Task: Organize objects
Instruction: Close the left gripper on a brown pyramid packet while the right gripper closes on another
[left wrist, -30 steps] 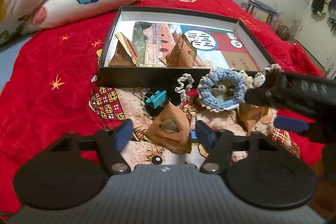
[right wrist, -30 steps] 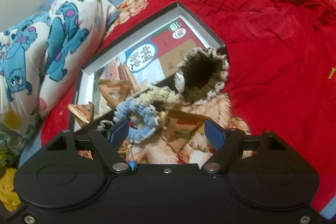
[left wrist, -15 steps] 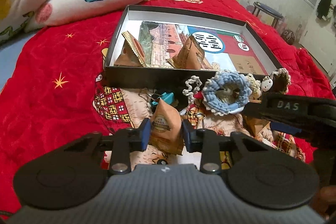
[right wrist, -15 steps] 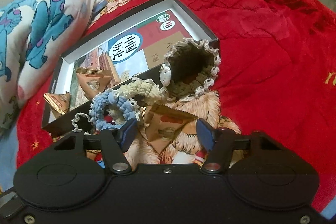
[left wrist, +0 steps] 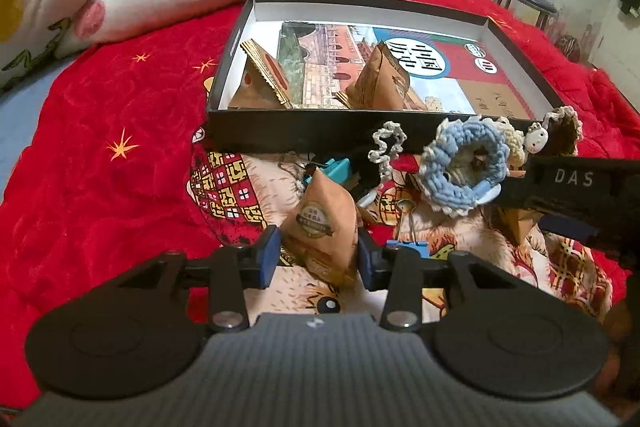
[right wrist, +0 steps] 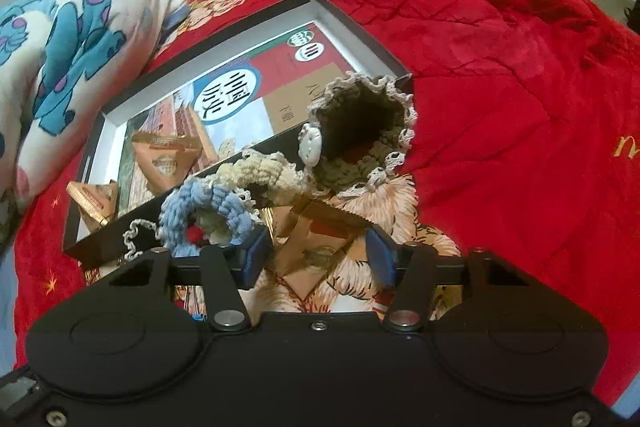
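a: where does the left wrist view sit?
b: low behind its jaws, angled down, close over the red bedspread [left wrist: 92,163]; the black box [left wrist: 320,135] lies just beyond them.
a: and the right wrist view?
b: same tilt, box [right wrist: 352,23] ahead-left. both share the blue crochet ring [left wrist: 460,167].

Four brown packets [left wrist: 322,223]: two in the one box [left wrist: 516,39], two outside. Four crochet pieces [left wrist: 460,167]. Two clips [left wrist: 408,247].

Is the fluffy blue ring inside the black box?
No, the blue crocheted ring lies on the red blanket just in front of the black box, outside its wall.
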The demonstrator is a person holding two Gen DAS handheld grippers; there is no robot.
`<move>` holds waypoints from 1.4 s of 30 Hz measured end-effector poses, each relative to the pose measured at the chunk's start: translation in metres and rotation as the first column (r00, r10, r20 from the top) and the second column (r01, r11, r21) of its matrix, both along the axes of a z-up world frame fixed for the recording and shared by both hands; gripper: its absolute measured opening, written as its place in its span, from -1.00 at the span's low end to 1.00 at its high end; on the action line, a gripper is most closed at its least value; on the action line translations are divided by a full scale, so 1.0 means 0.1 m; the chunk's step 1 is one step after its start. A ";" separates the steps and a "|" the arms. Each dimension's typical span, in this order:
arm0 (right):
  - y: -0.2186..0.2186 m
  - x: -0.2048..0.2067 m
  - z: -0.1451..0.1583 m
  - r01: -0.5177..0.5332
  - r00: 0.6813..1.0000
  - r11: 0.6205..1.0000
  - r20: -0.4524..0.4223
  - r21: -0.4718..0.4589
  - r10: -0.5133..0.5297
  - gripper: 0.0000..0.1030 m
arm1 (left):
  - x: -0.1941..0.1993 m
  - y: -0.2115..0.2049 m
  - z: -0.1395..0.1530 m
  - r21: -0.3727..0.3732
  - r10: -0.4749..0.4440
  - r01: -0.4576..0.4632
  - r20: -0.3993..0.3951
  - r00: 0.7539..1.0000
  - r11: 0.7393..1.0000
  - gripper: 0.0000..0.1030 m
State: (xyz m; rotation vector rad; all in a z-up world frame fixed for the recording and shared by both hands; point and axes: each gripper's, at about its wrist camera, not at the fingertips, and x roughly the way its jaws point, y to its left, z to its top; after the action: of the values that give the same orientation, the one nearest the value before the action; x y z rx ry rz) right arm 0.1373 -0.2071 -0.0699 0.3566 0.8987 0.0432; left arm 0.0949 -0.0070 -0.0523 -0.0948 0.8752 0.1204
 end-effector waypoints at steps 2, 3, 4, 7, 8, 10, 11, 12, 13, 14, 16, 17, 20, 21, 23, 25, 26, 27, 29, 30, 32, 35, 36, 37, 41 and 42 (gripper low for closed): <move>-0.03 0.01 -0.01 0.008 1.000 1.000 -0.007 0.031 -0.007 -0.12 | 0.00 -0.02 0.00 0.012 -0.003 0.003 0.000 1.000 1.000 -0.19; -0.04 0.01 -0.01 0.015 1.000 0.999 -0.009 0.041 -0.015 -0.16 | 0.00 -0.03 0.00 0.019 -0.005 0.005 0.001 1.000 1.000 -0.21; -0.05 0.01 -0.01 0.018 1.000 0.999 -0.011 0.046 -0.017 -0.17 | 0.00 -0.04 0.00 0.026 -0.006 0.006 0.003 1.000 1.000 -0.23; -0.05 0.02 -0.01 0.019 1.000 0.999 -0.015 0.044 -0.018 -0.21 | -0.02 -0.04 0.01 0.030 -0.003 0.003 0.004 1.000 1.000 -0.32; -0.05 0.02 -0.01 0.020 1.000 0.999 -0.016 0.045 -0.019 -0.22 | -0.02 -0.03 0.01 0.028 0.000 0.000 0.004 1.000 1.000 -0.33; -0.05 0.01 -0.01 0.020 1.000 0.999 -0.020 0.047 -0.019 -0.25 | -0.03 -0.03 0.02 0.031 0.005 -0.005 0.005 1.000 1.000 -0.36; -0.05 0.00 0.00 0.020 1.000 0.999 -0.022 0.049 -0.019 -0.25 | -0.03 -0.03 0.02 0.032 0.006 -0.006 0.006 1.000 0.999 -0.36; -0.05 0.00 0.00 0.020 1.000 0.998 -0.024 0.051 -0.019 -0.27 | -0.03 -0.03 0.02 0.033 0.006 -0.007 0.006 1.000 0.999 -0.38; -0.05 -0.01 0.01 0.022 0.999 0.998 -0.025 0.053 -0.020 -0.27 | -0.03 -0.03 0.02 0.035 0.006 -0.006 0.005 1.000 0.999 -0.39; -0.06 -0.02 0.01 0.022 0.999 0.998 -0.027 0.055 -0.021 -0.28 | -0.03 -0.04 0.02 0.038 0.004 -0.004 0.005 1.000 0.999 -0.40; -0.06 -0.02 0.01 0.021 0.999 0.998 -0.030 0.057 -0.020 -0.29 | -0.04 -0.04 0.02 0.045 0.002 -0.002 0.009 1.000 0.999 -0.43; -0.06 -0.03 0.02 0.021 0.999 0.998 -0.032 0.058 -0.019 -0.29 | -0.04 -0.05 0.02 0.047 0.002 -0.003 0.010 1.000 0.999 -0.44; -0.06 -0.05 0.03 0.024 0.999 0.998 -0.037 0.062 -0.022 -0.30 | -0.05 -0.04 0.03 0.053 0.008 -0.008 0.013 1.000 0.999 -0.48; -0.06 -0.05 0.04 0.024 0.999 0.998 -0.038 0.063 -0.022 -0.30 | -0.05 -0.04 0.03 0.055 0.009 -0.010 0.014 1.000 0.998 -0.50; -0.07 -0.07 0.04 0.027 0.999 0.997 -0.041 0.066 -0.024 -0.31 | -0.05 -0.03 0.03 0.050 0.012 -0.013 0.020 1.000 0.999 -0.50; -0.08 -0.08 0.04 0.033 0.999 0.997 -0.044 0.072 -0.030 -0.31 | -0.05 -0.03 0.03 0.047 0.012 -0.013 0.020 1.000 0.999 -0.50; -0.09 -0.08 0.04 0.037 0.998 0.996 -0.046 0.076 -0.033 -0.31 | -0.05 -0.03 0.04 0.048 0.011 -0.012 0.020 1.000 0.999 -0.50; -0.10 -0.08 0.04 0.041 0.998 0.996 -0.047 0.079 -0.037 -0.31 | -0.05 -0.03 0.04 0.050 0.010 -0.011 0.020 1.000 0.999 -0.50; -0.11 -0.08 0.05 0.049 0.998 0.996 -0.048 0.079 -0.045 -0.32 | -0.06 -0.03 0.03 0.051 0.011 -0.012 0.023 1.000 0.999 -0.51; -0.11 -0.09 0.05 0.052 0.998 0.996 -0.047 0.077 -0.048 -0.32 | -0.06 -0.03 0.04 0.049 0.012 -0.013 0.024 1.000 0.999 -0.51; -0.12 -0.10 0.06 0.057 0.998 0.996 -0.045 0.073 -0.053 -0.32 | -0.06 -0.02 0.04 0.045 0.017 -0.018 0.022 1.000 0.999 -0.51; -0.12 -0.11 0.09 0.064 0.997 0.996 -0.036 0.065 -0.061 -0.32 | -0.06 -0.01 0.04 0.041 0.025 -0.026 0.024 0.999 0.999 -0.52; -0.13 -0.12 0.10 0.066 0.997 0.996 -0.031 0.062 -0.065 -0.33 | -0.07 0.00 0.05 0.043 0.027 -0.028 0.024 0.999 0.999 -0.52; -0.13 -0.12 0.11 0.068 0.997 0.996 -0.027 0.061 -0.067 -0.33 | -0.07 0.00 0.05 0.044 0.028 -0.029 0.025 0.999 0.999 -0.52; -0.15 -0.13 0.14 0.071 0.997 0.995 -0.016 0.068 -0.070 -0.34 | -0.08 0.03 0.06 0.022 0.040 -0.040 0.020 0.999 0.999 -0.51; -0.16 -0.14 0.15 0.072 0.997 0.995 -0.014 0.071 -0.071 -0.34 | -0.08 0.04 0.06 0.022 0.039 -0.039 0.019 0.999 0.999 -0.51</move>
State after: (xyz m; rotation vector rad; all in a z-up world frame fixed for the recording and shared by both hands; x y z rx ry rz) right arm 0.1234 -0.2228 -0.0547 0.4559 0.8964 0.0077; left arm 0.0872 -0.0035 -0.0467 -0.0924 0.8531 0.1653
